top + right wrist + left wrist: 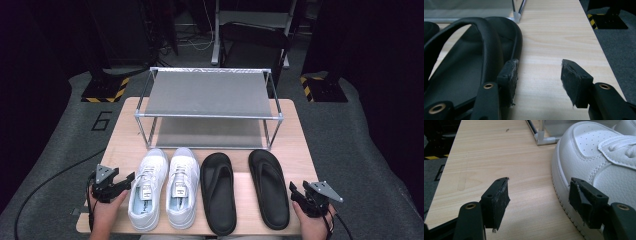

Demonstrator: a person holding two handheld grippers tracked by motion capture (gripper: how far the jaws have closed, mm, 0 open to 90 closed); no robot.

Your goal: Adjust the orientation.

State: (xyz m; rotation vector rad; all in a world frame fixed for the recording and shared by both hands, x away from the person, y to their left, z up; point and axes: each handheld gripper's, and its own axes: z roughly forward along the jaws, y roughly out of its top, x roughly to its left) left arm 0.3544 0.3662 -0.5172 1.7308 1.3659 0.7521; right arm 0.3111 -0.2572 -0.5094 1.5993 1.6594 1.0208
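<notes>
Left gripper [131,177] spread wide, empty, just beside outer white sneaker [148,186]; right gripper [292,189] likewise agape beside outer black sandal [269,187]. From above: four shoes in a row before a two-tier rack [208,116]. Up close: frayed jaw pads [499,201].

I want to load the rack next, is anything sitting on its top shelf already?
No, the top shelf of the rack is bare in the high view, and the sneakers and sandals lie on the table.
</notes>
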